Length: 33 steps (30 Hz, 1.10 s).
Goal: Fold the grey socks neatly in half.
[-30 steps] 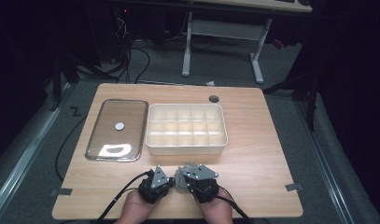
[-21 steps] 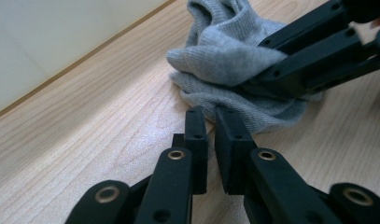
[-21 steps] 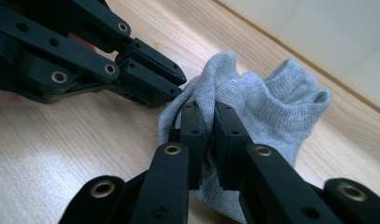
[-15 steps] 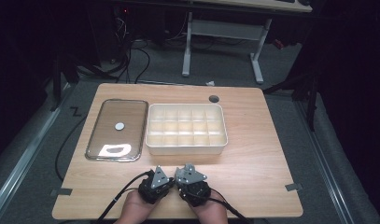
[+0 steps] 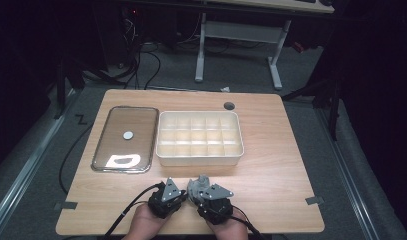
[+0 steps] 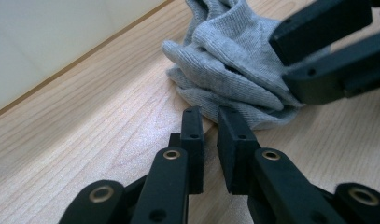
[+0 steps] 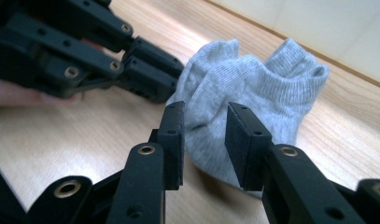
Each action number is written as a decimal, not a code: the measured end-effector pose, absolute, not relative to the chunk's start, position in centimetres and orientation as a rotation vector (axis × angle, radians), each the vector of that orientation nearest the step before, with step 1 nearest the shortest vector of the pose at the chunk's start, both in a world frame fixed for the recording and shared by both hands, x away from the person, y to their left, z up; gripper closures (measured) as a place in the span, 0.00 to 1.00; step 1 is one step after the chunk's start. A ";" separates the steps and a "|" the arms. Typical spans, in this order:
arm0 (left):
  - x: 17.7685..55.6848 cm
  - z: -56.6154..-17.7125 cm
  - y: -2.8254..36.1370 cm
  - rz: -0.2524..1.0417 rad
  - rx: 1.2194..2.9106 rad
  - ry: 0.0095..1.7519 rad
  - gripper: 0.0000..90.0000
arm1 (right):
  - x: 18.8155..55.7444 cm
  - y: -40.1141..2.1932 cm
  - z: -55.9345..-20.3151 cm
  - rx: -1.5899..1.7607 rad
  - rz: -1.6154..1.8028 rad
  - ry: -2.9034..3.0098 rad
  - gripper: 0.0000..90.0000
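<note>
A: So, where's your sock (image 7: 253,98)?

B: Bunched on the table (image 5: 271,165), near edge, just in front of the white tray (image 5: 199,137), between your two grippers.

A: And your left gripper (image 6: 210,122)?

B: Its jaws have just eased apart a little; a narrow gap, tips touching the sock's edge, nothing pinched.

A: Your right gripper (image 7: 204,123)?

B: Jaws have just opened, standing partly apart with a fold of sock between them, pads not pressing.

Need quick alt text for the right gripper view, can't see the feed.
A bunched grey sock lies on the wooden table, partly between the right gripper's open black fingers. The left gripper reaches in from upper left, at the sock's edge.
</note>
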<state>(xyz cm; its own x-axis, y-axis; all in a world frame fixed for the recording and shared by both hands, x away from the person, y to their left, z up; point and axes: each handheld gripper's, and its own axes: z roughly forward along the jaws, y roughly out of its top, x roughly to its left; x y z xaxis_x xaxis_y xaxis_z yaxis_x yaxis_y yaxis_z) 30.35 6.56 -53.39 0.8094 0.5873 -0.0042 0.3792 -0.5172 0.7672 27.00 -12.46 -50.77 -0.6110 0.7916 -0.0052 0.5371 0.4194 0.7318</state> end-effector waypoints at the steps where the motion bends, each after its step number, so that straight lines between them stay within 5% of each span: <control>1: 30.3 -53.4 6.6 0.324 2.177 0.708 0.90 | 27.1 -12.4 -50.6 1.148 1.027 2.329 0.76; 12: 30.4 -53.4 6.6 0.316 2.176 0.709 0.89 | 27.3 -11.8 -50.6 1.136 1.024 2.323 0.77; 21: 30.3 -53.4 6.6 0.323 2.176 0.709 0.88 | 27.8 -11.9 -50.9 1.150 0.941 2.331 0.98; 33: 30.4 -53.4 6.6 0.313 2.176 0.697 0.88 | 27.4 -11.9 -48.5 1.104 1.036 2.265 0.99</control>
<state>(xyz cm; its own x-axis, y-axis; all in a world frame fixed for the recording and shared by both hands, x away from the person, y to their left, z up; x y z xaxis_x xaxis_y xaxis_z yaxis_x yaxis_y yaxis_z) 30.37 6.56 -53.40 0.8166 0.5772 -0.0105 0.3761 -0.5182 0.7681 27.42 -11.93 -48.52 -0.5997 0.7992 -0.0418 0.4911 0.4087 0.7693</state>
